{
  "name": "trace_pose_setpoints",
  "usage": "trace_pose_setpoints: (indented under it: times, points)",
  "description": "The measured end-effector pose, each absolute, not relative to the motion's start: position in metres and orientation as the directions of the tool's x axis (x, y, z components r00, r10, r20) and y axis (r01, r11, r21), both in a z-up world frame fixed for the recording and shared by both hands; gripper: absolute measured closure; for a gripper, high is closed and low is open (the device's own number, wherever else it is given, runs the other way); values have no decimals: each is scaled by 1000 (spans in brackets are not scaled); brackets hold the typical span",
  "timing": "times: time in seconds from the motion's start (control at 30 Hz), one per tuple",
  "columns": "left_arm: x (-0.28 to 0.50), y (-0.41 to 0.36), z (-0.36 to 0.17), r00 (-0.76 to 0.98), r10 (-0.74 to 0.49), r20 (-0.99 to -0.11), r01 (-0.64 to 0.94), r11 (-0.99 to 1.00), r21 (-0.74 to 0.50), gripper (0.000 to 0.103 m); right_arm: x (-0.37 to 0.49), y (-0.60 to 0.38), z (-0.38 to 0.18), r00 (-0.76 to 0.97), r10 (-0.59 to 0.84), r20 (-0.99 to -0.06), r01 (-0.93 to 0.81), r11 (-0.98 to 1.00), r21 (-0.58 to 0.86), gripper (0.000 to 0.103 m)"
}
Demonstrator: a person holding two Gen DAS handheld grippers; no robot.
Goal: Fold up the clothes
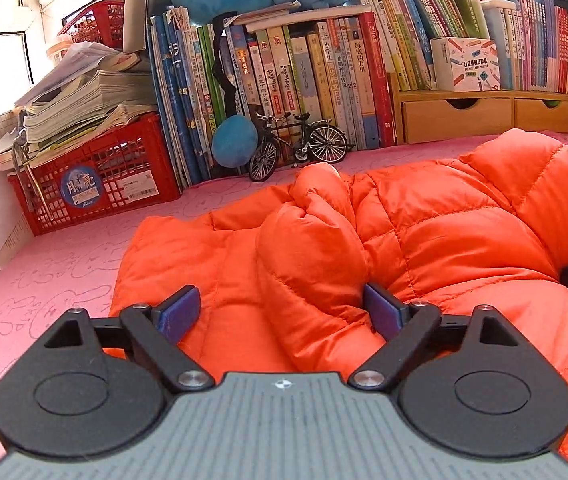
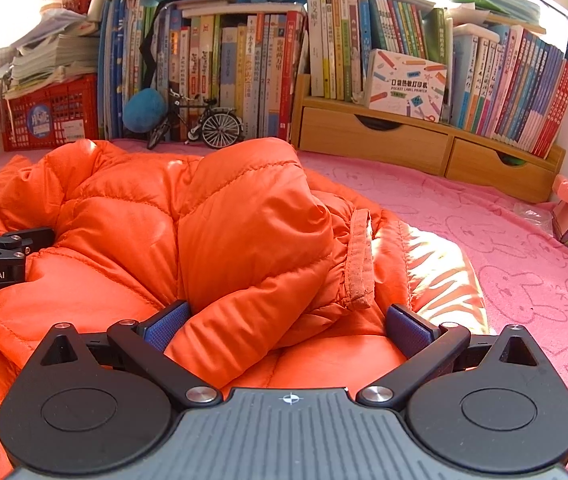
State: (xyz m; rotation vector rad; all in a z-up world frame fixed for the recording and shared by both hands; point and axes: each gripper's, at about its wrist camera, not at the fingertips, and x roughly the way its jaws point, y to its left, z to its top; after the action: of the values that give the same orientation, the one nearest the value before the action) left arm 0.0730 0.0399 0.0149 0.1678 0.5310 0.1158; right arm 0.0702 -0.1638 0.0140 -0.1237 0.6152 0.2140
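An orange puffer jacket (image 1: 444,220) lies bunched on the pink mat (image 1: 63,272). My left gripper (image 1: 279,312) is open over the jacket's near left part. A puffy fold rises between its blue pads and leans against the right pad (image 1: 382,312), while the left pad stands clear of it. In the right wrist view the jacket (image 2: 243,220) shows a folded-over sleeve with a ribbed cuff (image 2: 360,260). My right gripper (image 2: 288,326) is open around the base of that sleeve, which touches only the left pad (image 2: 165,324). Each gripper shows at the edge of the other's view.
Behind the jacket stands a model bicycle (image 1: 296,144) in front of a row of books (image 1: 324,80). A red crate (image 1: 95,184) with stacked papers is at the back left, a wooden drawer unit (image 2: 404,140) at the back right. Pink mat (image 2: 524,260) lies bare on the right.
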Motion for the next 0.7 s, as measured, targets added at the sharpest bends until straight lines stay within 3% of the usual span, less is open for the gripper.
trace_pose_setpoints:
  times: [0.13, 0.7]
  points:
    - [74, 45, 15, 852, 134, -507, -63, 986, 155, 12, 67, -173, 16, 777, 190, -600, -240, 971, -4, 0]
    - [76, 57, 17, 845, 91, -527, -53, 995, 88, 10, 44, -196, 24, 784, 118, -609, -171, 985, -29, 0]
